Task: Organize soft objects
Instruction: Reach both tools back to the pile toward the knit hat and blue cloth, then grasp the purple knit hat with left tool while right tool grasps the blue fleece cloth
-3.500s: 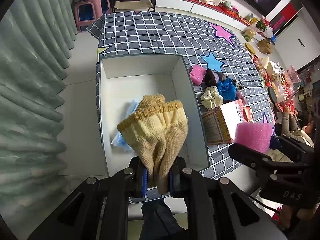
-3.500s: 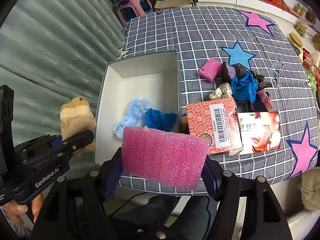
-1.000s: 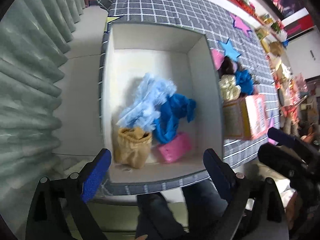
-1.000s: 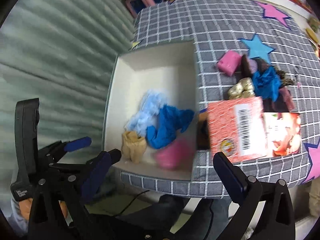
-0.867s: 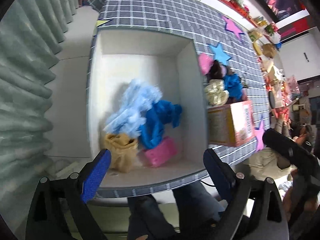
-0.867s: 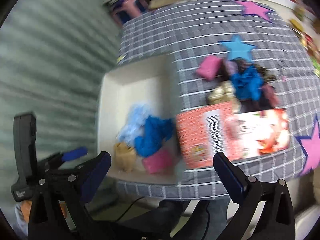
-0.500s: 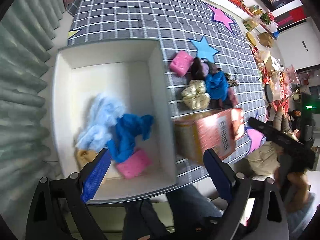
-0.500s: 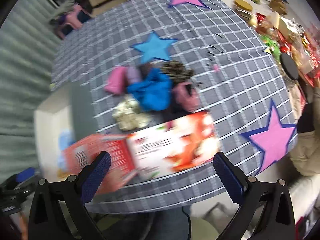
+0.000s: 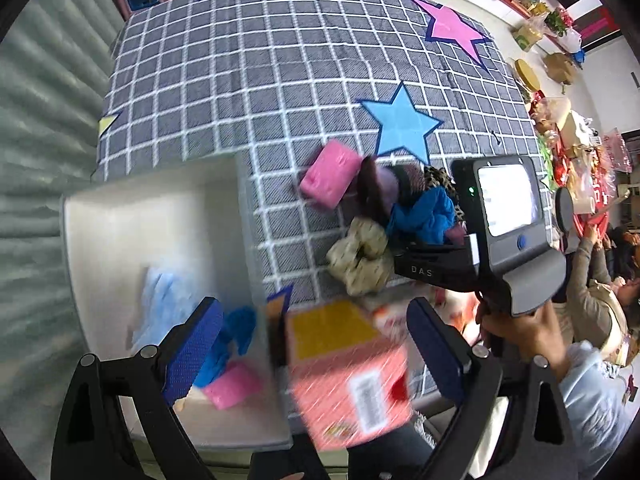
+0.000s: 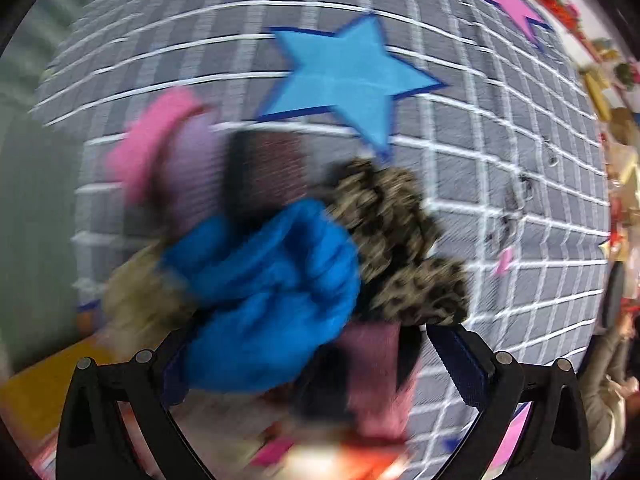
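A white box (image 9: 120, 224) holds a light blue fluffy piece (image 9: 158, 304), a blue cloth (image 9: 236, 336) and a pink sponge (image 9: 232, 386). On the checked cloth lie a pink sponge (image 9: 330, 178), a beige scrunchie (image 9: 360, 256), a blue cloth (image 10: 268, 292), a leopard scrunchie (image 10: 400, 240) and a dark knit piece (image 10: 268, 164). My left gripper (image 9: 316, 344) is open and empty above the box corner. My right gripper (image 10: 320, 356) is open, low over the pile, its fingers on either side of the blue cloth and a pink piece (image 10: 372, 380).
A red carton (image 9: 348, 376) lies by the box near the table's front edge. The grey checked tablecloth (image 9: 280, 60) has blue (image 9: 400, 124) and pink (image 9: 452, 28) stars. Curtains hang at the left. Clutter and people are at the far right.
Both grippers dropped the knit sock and pink sponge into the box and opened. Both then moved right; the right gripper came down close over the pile.
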Available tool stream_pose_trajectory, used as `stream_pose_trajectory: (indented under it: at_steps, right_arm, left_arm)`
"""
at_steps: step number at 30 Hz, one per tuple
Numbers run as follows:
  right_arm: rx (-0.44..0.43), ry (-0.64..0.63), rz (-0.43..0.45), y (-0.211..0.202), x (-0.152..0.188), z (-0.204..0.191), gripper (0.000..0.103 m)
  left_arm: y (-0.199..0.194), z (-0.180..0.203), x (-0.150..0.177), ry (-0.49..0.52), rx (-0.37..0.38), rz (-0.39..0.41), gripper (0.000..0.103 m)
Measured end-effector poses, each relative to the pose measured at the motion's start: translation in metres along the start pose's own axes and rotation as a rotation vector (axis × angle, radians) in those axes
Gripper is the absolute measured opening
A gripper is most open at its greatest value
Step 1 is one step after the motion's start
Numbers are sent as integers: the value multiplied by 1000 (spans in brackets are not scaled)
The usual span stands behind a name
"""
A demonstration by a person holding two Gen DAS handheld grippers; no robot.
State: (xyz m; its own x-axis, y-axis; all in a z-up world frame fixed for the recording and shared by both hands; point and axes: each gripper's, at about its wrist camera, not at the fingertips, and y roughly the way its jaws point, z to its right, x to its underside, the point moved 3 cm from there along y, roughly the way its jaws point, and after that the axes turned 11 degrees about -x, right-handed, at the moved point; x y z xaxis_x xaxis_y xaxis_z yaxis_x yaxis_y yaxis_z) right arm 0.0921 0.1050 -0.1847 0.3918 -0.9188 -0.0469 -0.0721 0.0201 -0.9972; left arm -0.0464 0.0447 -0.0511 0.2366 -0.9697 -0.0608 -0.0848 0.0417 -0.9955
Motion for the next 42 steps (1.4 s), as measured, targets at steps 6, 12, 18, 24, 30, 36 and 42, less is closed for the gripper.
stream_pose_trajectory:
  at_steps: [6,12,18,24,30,36,42]
  right_arm:
    - [100,277,44,-9,14,113,103]
    - [-35,500,108,-42,61,190,103]
    - [-147,526,107,-45,80,187,103]
    - [-250,481,165,-57,56,169,103]
    - [-301,392,171,-42,13,155,103]
    - [-401,396,73,-16,9,152,49]
    - [-431,412,133,-44,31,168,39]
  left_arm:
    - [38,45,-42,27,-27,-50,95]
    - [88,92,-65,23,-39,-159,95]
    - [124,111,-75,-97,-64,-244,95]
    - [150,120,-83,-139,-105,-285,95]
    - [171,128,-86,-156,-87,-309,93]
    - [171,148,-80,-75,6,-274,18]
    - [143,157,-71,52,36,-152,19]
